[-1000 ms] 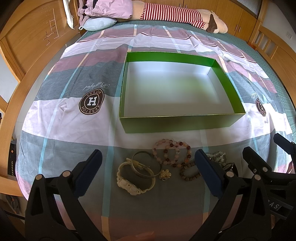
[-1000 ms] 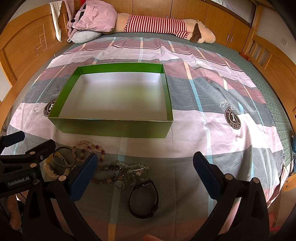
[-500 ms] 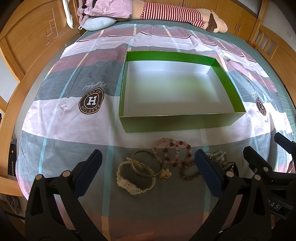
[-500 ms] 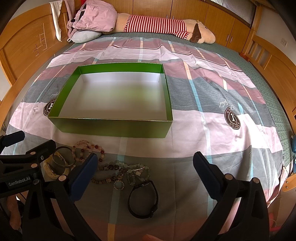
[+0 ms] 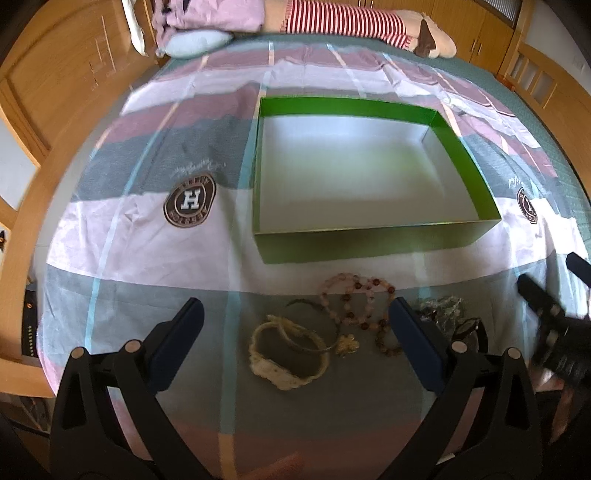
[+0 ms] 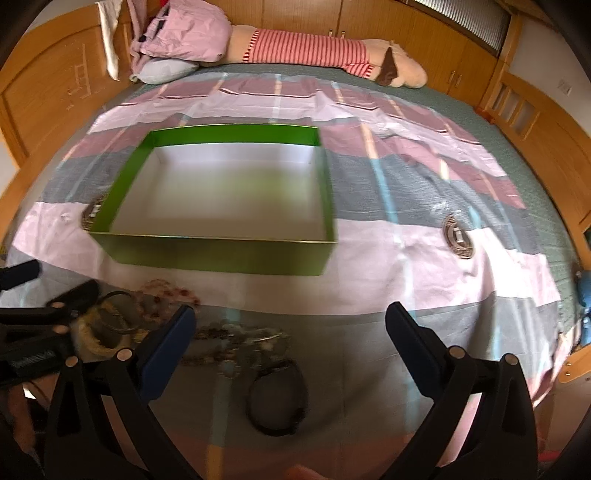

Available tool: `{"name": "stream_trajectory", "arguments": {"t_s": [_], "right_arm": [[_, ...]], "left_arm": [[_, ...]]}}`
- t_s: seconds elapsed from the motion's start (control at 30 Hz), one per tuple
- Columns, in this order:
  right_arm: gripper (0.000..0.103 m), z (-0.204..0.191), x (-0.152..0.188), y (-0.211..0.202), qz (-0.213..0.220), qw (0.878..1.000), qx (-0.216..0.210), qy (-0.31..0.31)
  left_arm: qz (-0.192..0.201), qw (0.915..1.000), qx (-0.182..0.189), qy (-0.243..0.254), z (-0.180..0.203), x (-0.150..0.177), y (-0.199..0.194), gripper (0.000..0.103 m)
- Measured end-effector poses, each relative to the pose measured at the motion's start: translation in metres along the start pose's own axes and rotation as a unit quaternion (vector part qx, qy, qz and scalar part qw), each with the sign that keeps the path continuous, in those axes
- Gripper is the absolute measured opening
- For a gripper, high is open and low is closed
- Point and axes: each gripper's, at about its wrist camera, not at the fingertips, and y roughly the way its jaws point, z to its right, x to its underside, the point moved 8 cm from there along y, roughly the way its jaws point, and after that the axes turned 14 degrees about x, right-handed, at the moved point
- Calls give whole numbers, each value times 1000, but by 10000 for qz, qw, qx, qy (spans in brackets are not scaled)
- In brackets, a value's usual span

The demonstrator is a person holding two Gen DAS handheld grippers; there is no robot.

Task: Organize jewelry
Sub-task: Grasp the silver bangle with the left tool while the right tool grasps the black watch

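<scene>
An empty green box [image 5: 373, 242] with a white inside sits on the striped bedspread; it also shows in the right wrist view [image 6: 221, 254]. In front of it lie a cream watch [image 5: 284, 363], a thin metal bangle [image 5: 306, 334], pink bead bracelets [image 5: 356, 301] and darker beads [image 5: 388, 341]. A black watch [image 6: 277, 400] and mixed beads [image 6: 236, 341] lie in the right wrist view. My left gripper [image 5: 295, 341] is open above the cream watch. My right gripper [image 6: 290, 345] is open above the black watch.
The bed has a wooden frame [image 5: 48, 96] on all sides. A striped plush toy [image 6: 325, 51], a pink garment [image 6: 181, 35] and a blue pillow [image 5: 195, 42] lie at the far end. Round logos [image 5: 190, 201] mark the bedspread.
Both grippers have moved down and forward toward the jewelry, and both views are blurred by motion. The jaws stay open. The jewelry and box have not moved.
</scene>
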Motion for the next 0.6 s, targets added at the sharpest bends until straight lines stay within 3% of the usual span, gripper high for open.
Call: {"name": "stream_trajectory", "arguments": {"t_s": [0.07,0.17,0.23,0.33,0.57,0.6], "right_arm": [[102,10,2,10,-202,9998,11,-3],[99,13,21,33,-913,9949,-420,71],[76,6,37,46,-1315,9895,-585,-107],[59,-4,54,58,-1591,9849,-502,-463],[58,-22,63,59,-1557,9833,-642,-694],[58,-22,64,61,-1576,9830,-627,-707]], "left_arm": [[-210,9992,272,-180,-14,3,1,99],[-403,9959,621,-519,-33,6,0,86],[-523,9934,734,-704,-44,10,2,77],[-743,9912,748,-799,-52,18,8,76],[-1237,9875,713,-666,-39,32,35,75],[-1323,9864,701,-674,-37,35,40,68]]}}
